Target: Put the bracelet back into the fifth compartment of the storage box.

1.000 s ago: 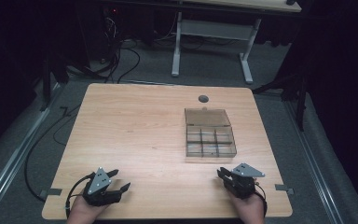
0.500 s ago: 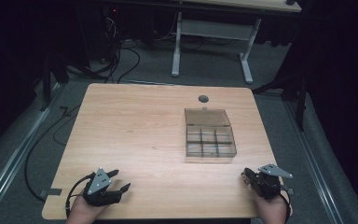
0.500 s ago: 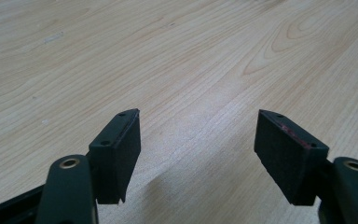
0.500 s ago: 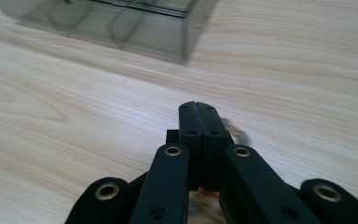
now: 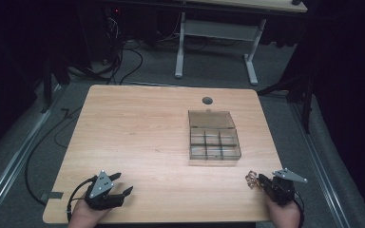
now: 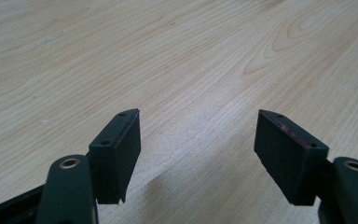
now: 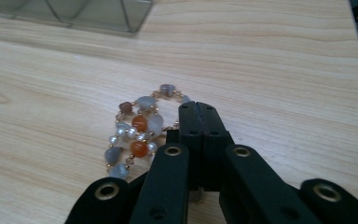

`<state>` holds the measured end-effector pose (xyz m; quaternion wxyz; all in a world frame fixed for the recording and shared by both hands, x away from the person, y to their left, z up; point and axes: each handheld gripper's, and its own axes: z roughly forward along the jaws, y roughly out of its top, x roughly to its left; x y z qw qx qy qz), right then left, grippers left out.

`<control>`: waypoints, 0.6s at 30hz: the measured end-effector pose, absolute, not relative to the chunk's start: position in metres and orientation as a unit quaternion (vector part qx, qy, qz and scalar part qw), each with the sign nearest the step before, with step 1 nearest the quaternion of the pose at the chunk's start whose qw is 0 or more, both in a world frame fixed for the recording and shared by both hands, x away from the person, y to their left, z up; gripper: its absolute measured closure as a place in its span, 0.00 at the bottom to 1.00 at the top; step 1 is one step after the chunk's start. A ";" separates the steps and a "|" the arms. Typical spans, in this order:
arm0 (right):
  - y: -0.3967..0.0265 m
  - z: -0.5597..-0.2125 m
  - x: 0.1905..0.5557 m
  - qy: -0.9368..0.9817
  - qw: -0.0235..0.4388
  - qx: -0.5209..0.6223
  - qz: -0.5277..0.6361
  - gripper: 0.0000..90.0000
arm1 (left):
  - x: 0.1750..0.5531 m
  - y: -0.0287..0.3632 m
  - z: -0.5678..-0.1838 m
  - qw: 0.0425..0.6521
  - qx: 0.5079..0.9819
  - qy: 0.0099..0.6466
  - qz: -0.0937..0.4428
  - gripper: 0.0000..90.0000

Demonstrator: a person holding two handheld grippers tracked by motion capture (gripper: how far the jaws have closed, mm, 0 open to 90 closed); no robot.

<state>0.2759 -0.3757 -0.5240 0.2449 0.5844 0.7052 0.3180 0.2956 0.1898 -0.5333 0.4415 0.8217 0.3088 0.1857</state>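
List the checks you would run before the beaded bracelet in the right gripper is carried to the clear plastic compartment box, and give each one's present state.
1. Right gripper shut on the grey, orange and pearl beaded bracelet: ok.
2. Bracelet hanging free of snags: cannot tell.
3. Clear plastic compartment box lid open: ok.
4. Compartments empty: cannot tell.
5. Wooden table bare between gripper and box: ok.
6. Left gripper open, away from the box: ok.

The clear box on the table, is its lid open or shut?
Open. The box shows its compartments from above, and its lid lies flat behind them. The compartments look empty.
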 end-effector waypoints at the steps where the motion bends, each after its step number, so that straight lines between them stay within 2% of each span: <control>1: -0.374 -0.524 0.276 0.707 0.244 0.583 0.317 1.00 | 0.296 0.190 -0.533 0.442 0.822 0.309 0.186 0.36; 18: -0.330 -0.526 0.283 0.753 0.214 0.530 0.328 1.00 | 0.296 0.189 -0.533 0.440 0.823 0.309 0.184 0.36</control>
